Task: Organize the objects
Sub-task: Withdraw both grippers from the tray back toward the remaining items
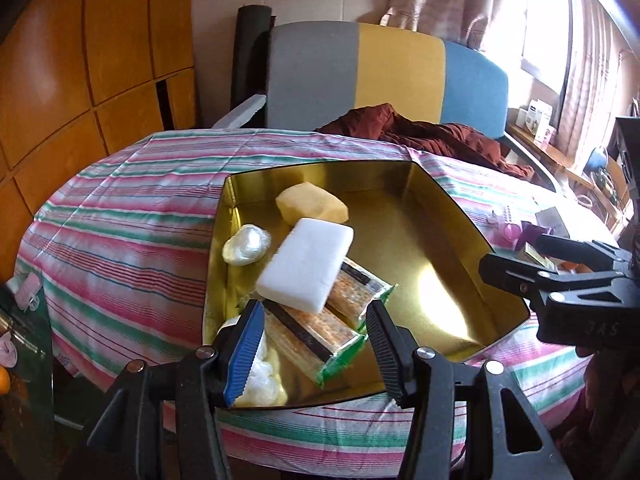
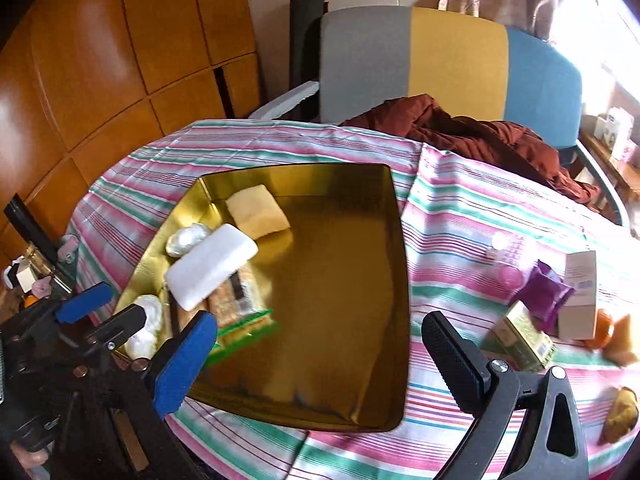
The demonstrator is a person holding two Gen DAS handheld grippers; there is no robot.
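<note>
On the striped table, the gold tin [image 2: 384, 240] holds a white bar [image 1: 306, 264] lying on cracker packs [image 1: 320, 332], while the left gripper [image 1: 316, 344] and right gripper [image 2: 320, 364] both hover with fingers apart, holding nothing.

Gold tin [image 1: 460, 216] on striped cloth [image 1: 132, 216], white block [image 1: 306, 264] atop cracker packets [image 1: 320, 328] inside.

Daylight floods in from the window [image 1: 548, 28], blown out white; glare on the gold tin [image 1: 436, 280] nearby; fisheye edges curve and darken.
</note>
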